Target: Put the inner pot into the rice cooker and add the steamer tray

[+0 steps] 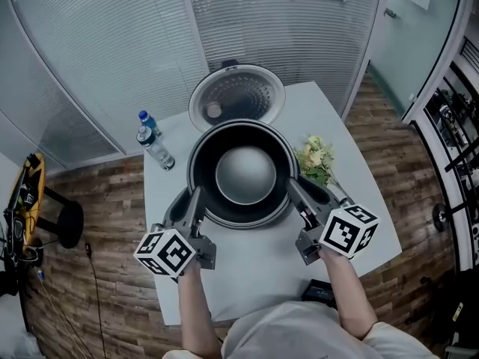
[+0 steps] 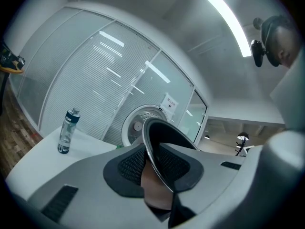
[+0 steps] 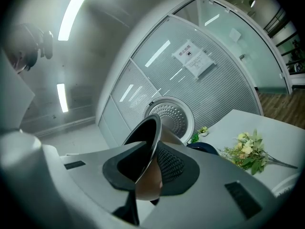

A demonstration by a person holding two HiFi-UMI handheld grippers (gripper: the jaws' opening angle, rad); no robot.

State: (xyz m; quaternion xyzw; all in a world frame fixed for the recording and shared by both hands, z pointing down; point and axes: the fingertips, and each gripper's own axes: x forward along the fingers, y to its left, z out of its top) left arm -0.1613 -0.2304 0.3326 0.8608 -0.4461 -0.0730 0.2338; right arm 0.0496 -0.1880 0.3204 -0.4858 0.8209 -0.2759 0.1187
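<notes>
Jaws of left gripper [image 1: 193, 197] and right gripper [image 1: 297, 191] each pinch the rim of the inner pot [image 1: 245, 174] on opposite sides. The pot sits mid-frame in the head view, just below the rice cooker's open lid [image 1: 238, 94]. Pot hides the cooker body, so can't tell if it's seated. My read: step one isn't finished, and no steamer tray is identifiable, so that step is all left.

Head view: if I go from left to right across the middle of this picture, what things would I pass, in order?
stool → water bottle → inner pot → flowers
</notes>
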